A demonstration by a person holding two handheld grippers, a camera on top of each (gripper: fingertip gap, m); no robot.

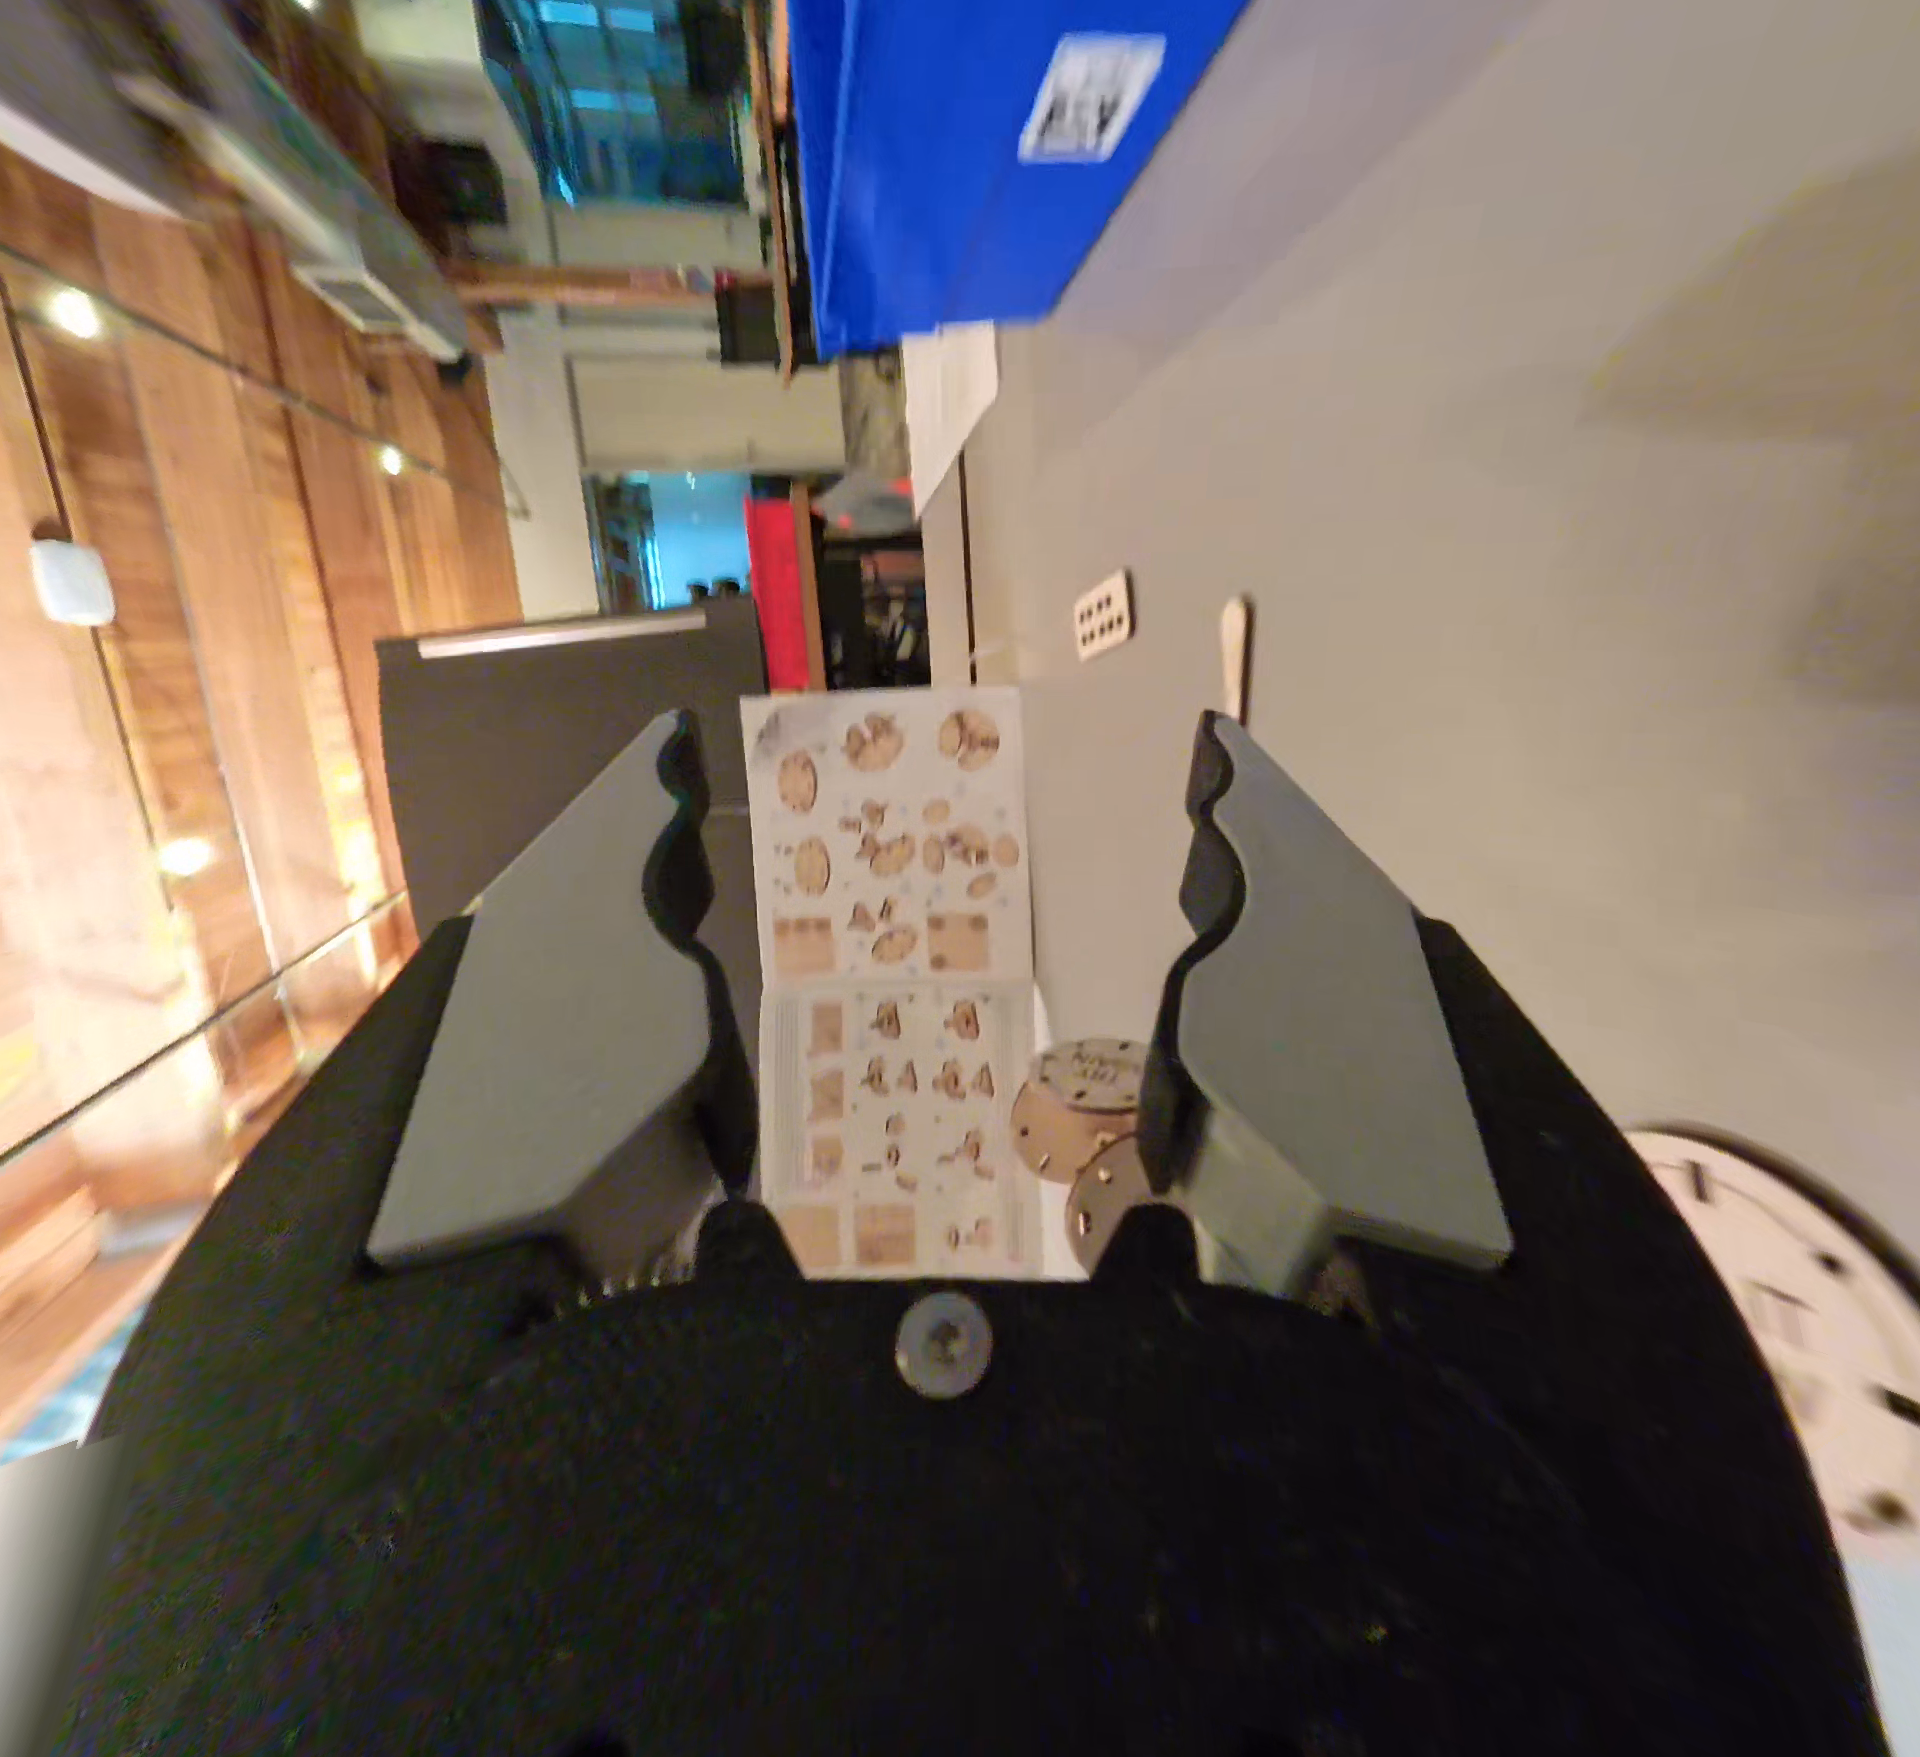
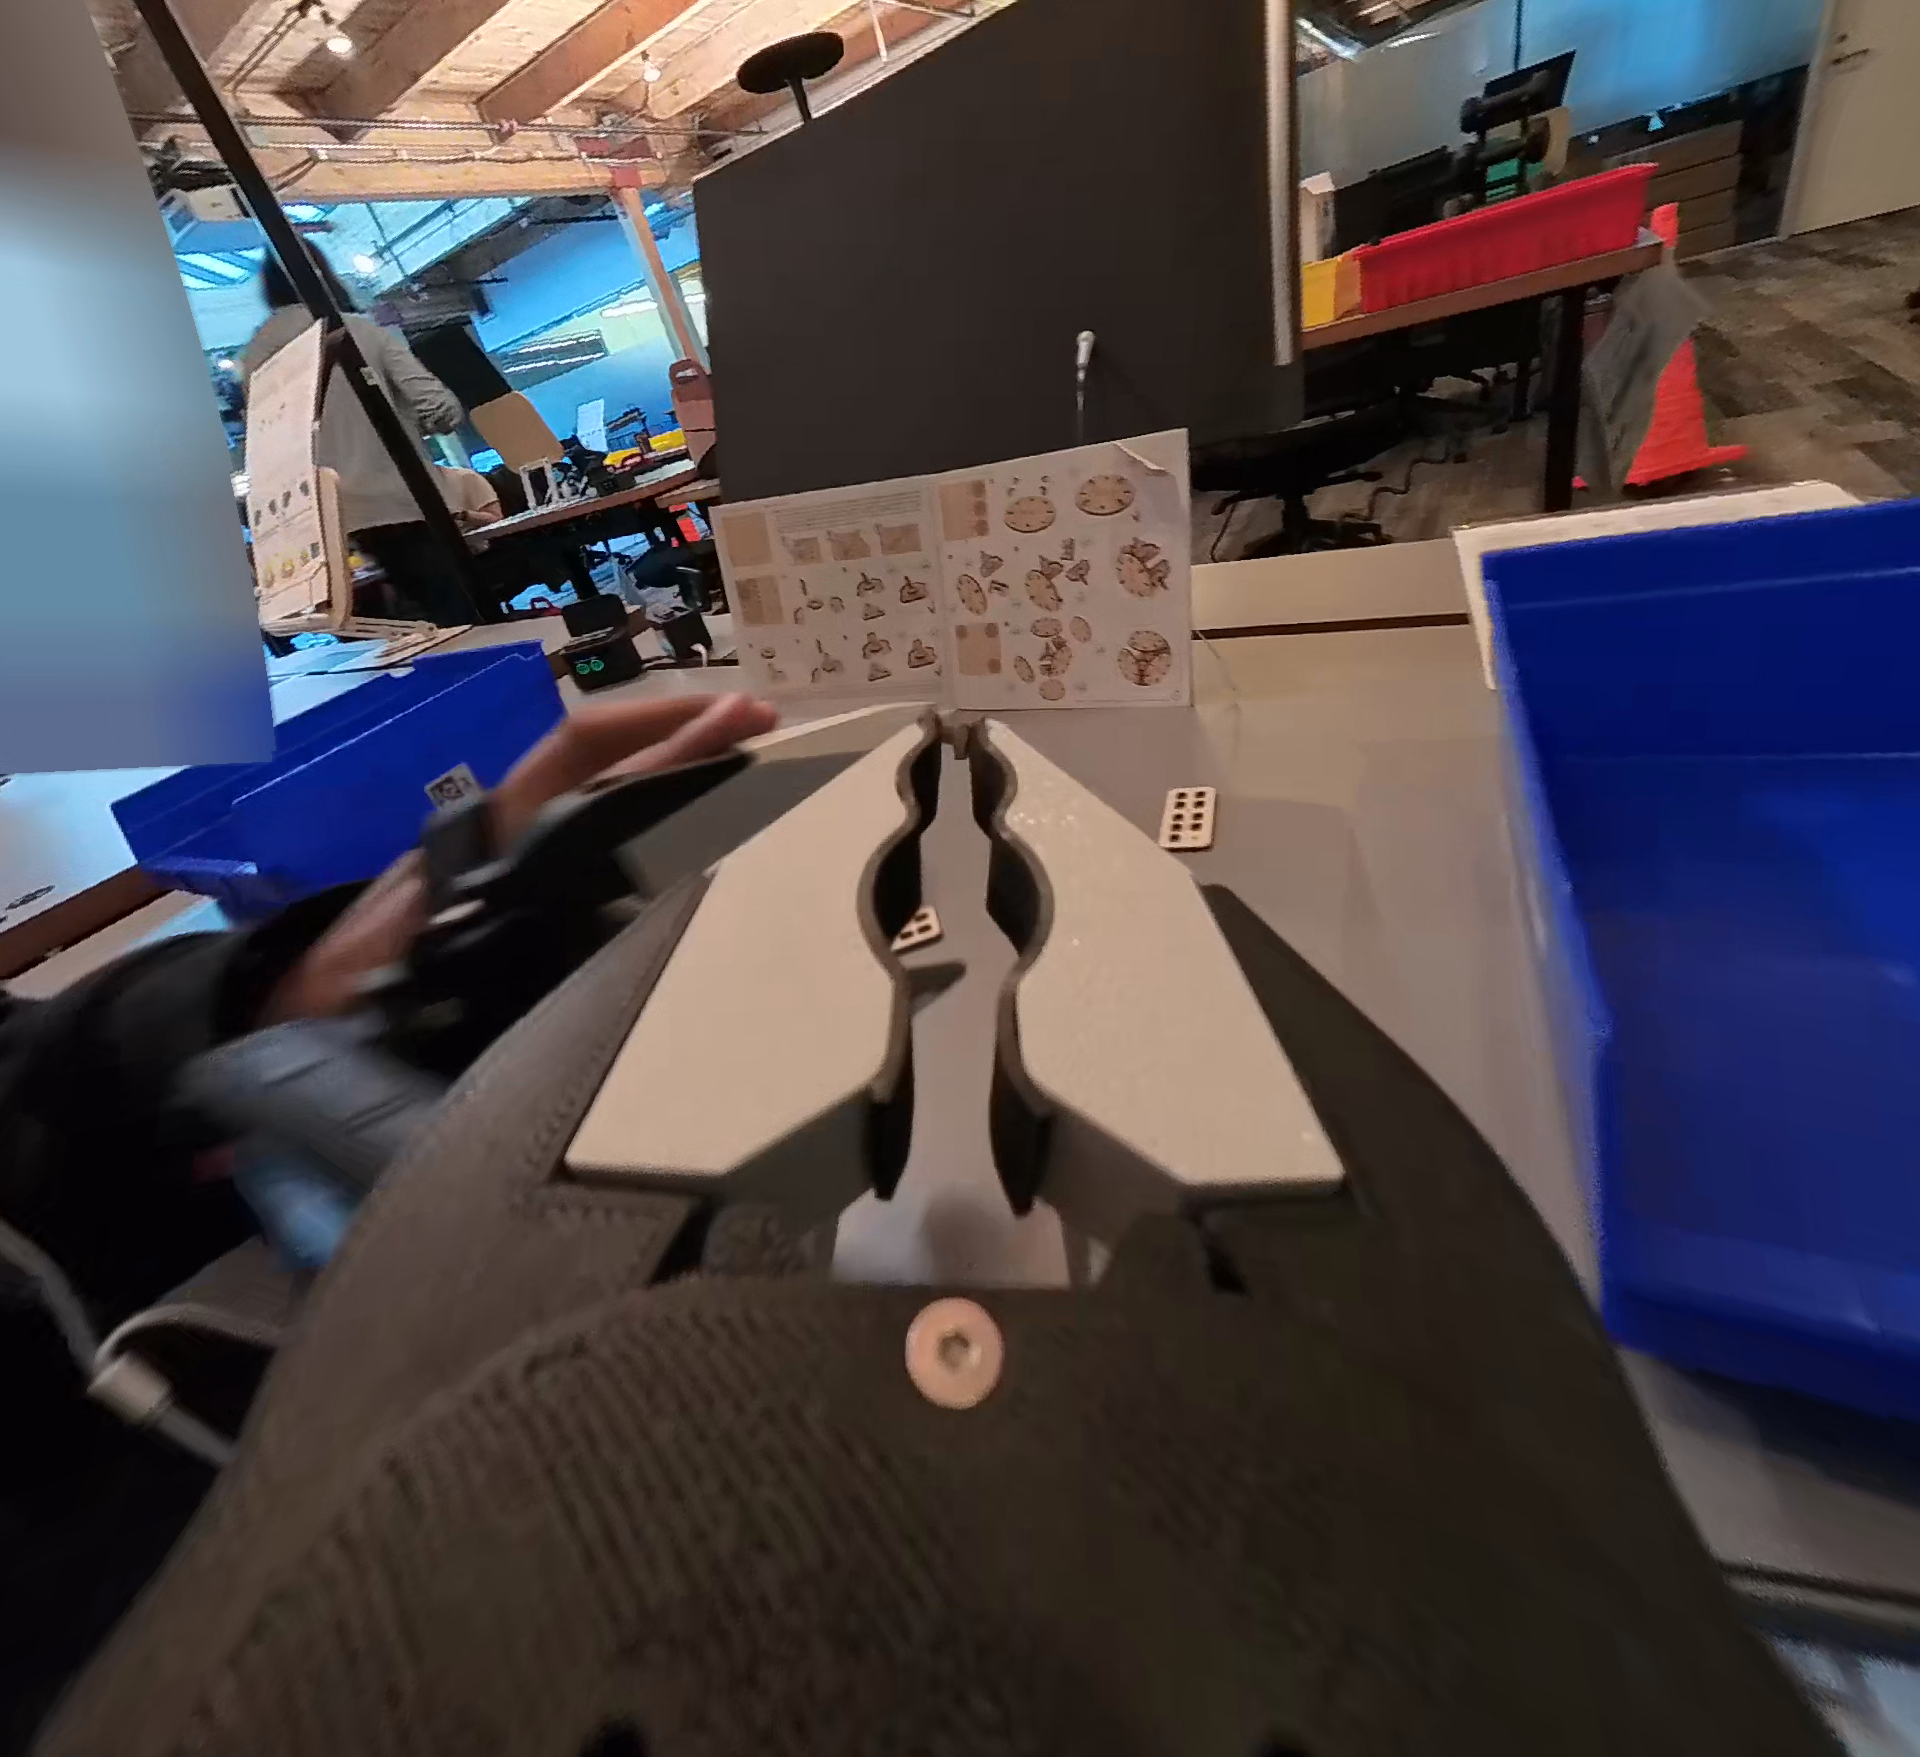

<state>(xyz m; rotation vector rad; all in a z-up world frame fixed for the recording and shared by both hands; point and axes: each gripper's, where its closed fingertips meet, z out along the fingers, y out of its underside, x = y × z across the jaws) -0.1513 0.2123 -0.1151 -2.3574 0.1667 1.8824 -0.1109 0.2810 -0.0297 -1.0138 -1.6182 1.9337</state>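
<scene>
**A:** How do the jaws of the right gripper [image 2: 956, 737] stand?

**B:** Nearly closed, tips all but meeting. A small pale sliver [image 2: 956, 733] is pinched between them; I cannot tell what it is. It is raised over the middle of the grey worktop [image 2: 1382, 876].

**A:** And the left gripper [image 1: 940, 751]?

**B:** Spread wide, nothing between the fingers. Its camera is rolled sideways, so the worktop runs up the right of that view. The right wrist view shows it only as a blur in the person's hand [image 2: 582, 772], so nothing can be judged from there.

**A:** What lies nearest?

**B:** Under the right gripper's fingers, a small punched wooden plate [image 2: 916, 928] lies flat; a second plate [image 2: 1187, 818] lies just to the right. Close beside the left gripper's right finger sit two round wooden discs [image 1: 1091, 1105], overlapping.

**A:** Farther out?

**B:** A folded instruction sheet [image 2: 956, 606] stands upright at the worktop's far edge, straight ahead of both grippers. A wooden stick [image 1: 1234, 658] lies near the second plate. A blue bin [image 2: 1714, 876] fills the right edge, another blue bin [image 2: 343, 772] sits toward the left. A white clock face [image 1: 1818, 1344] shows at the left view's lower corner.
</scene>
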